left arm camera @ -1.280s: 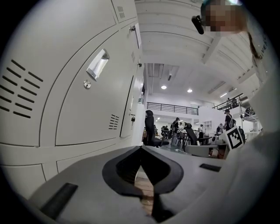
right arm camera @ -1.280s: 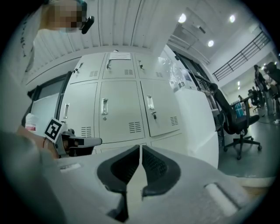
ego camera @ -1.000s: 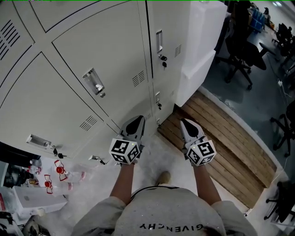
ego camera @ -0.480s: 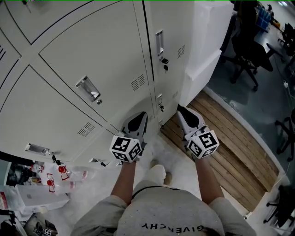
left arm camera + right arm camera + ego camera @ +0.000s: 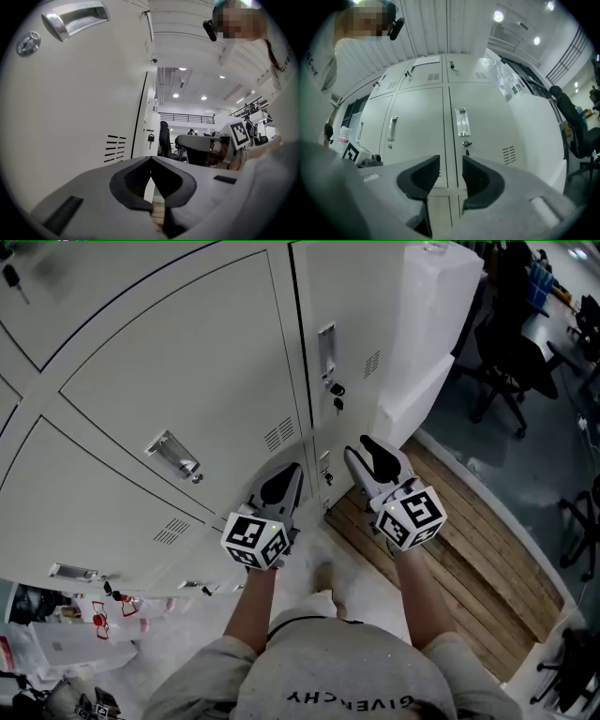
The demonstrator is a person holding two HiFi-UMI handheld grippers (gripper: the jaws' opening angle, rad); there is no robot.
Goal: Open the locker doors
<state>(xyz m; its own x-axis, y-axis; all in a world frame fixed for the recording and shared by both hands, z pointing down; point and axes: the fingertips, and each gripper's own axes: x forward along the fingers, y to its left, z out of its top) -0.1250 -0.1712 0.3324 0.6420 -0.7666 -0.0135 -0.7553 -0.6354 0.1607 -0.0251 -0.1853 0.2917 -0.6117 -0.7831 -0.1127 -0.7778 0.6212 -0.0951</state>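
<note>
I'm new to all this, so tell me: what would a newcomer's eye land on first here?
The wall of pale grey lockers fills the upper left of the head view. In front of it a person holds two grippers: the left gripper has its jaws together, while the right gripper has jaws opening, empty, facing a door's metal handle.

Locker doors [image 5: 187, 362]: painted sheet metal, off-white, smooth, low sheen. Recessed handles [image 5: 172, 455]: bright polished metal, glossy, reflective. Plank platform [image 5: 469, 531]: bare wood slats, matt, visible grain, rough-looking. Floor [image 5: 361, 582]: pale, hard, mottled, dull. Shirt [image 5: 328, 671]: grey cloth, soft, matt, dark print. White block [image 5: 427, 324] beside the lockers: smooth; crinkled glossy clear plastic film on top.
</note>
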